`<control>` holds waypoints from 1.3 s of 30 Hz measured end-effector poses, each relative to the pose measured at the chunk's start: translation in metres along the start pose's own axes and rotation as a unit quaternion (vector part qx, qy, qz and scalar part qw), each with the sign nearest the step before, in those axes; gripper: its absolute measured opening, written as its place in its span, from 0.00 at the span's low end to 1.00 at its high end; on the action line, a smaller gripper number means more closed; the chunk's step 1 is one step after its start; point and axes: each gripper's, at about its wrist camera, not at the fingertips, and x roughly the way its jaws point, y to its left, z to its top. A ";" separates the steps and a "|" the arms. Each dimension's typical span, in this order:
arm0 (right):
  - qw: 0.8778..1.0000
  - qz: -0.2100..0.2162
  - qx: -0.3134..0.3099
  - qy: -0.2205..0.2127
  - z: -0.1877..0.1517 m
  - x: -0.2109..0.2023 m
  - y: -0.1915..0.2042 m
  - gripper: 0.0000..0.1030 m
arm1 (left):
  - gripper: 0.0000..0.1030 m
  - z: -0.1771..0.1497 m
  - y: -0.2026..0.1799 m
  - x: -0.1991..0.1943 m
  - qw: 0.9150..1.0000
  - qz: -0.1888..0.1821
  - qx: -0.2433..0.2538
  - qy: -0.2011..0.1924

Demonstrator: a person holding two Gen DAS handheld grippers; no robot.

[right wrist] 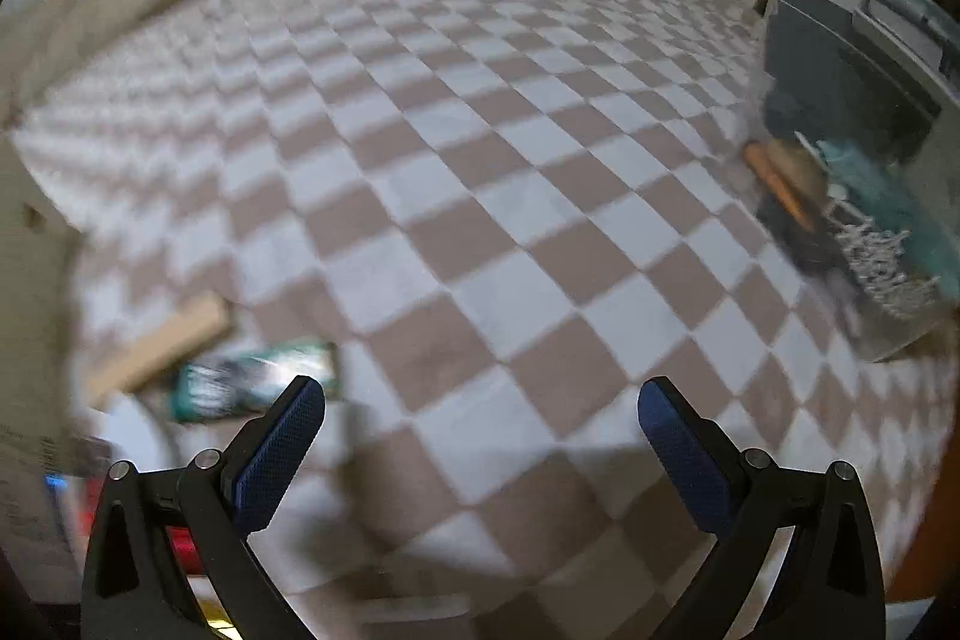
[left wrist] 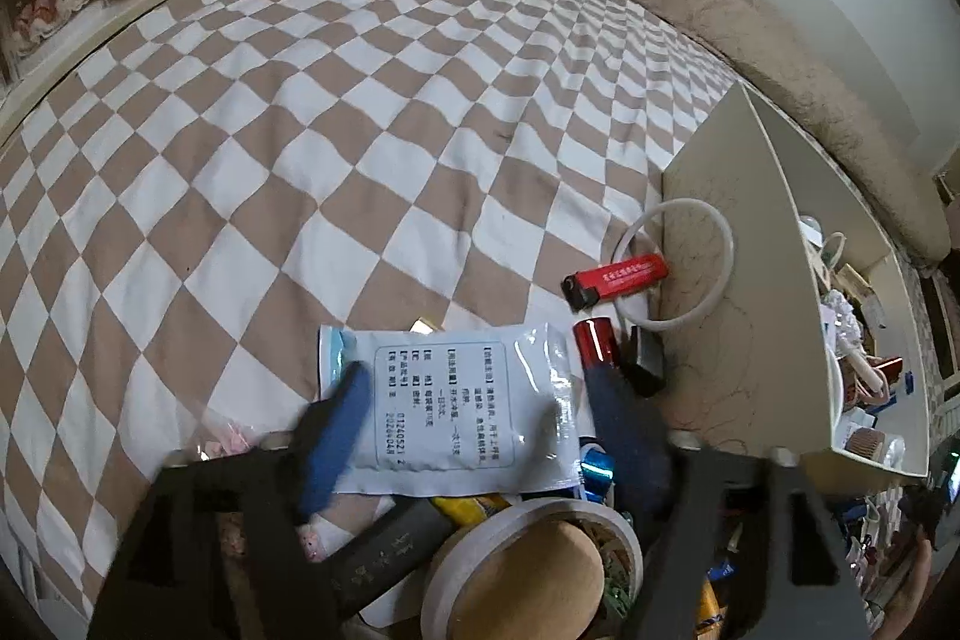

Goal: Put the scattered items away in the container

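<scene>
Checkered bedspread [left wrist: 360,148] is carrying the clutter; you are working beside the white box [left wrist: 738,220], already holding odds and ends.

Risk: the white packet [left wrist: 456,400] is slick and floppy, lying over a tape roll [left wrist: 534,568] and tubes. Judged from here, closing could be dragging neighbours along or letting it slide free.

Left tongs [left wrist: 480,424] are standing wide, fingers straddling the packet; grip unclear.

Right tongs [right wrist: 480,418] are gaping wide over bare cloth, holding nothing.

Red lighter [left wrist: 618,280] is lying just beside the box.

Black claw [right wrist: 480,400] frames, blue textured pads [right wrist: 282,451], silver screws
</scene>
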 end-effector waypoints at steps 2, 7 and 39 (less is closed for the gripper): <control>0.999 0.046 0.001 -0.005 0.001 -0.005 0.007 1.00 | 0.80 -0.001 -0.002 0.000 1.000 0.006 0.006 -0.001; 0.997 0.051 -0.052 0.013 0.002 0.008 0.034 1.00 | 0.83 -0.004 -0.005 0.008 1.000 0.015 0.016 0.012; 0.994 0.062 -0.065 0.057 0.005 0.028 0.061 0.81 | 0.98 -0.009 -0.003 0.036 0.993 0.114 0.014 0.034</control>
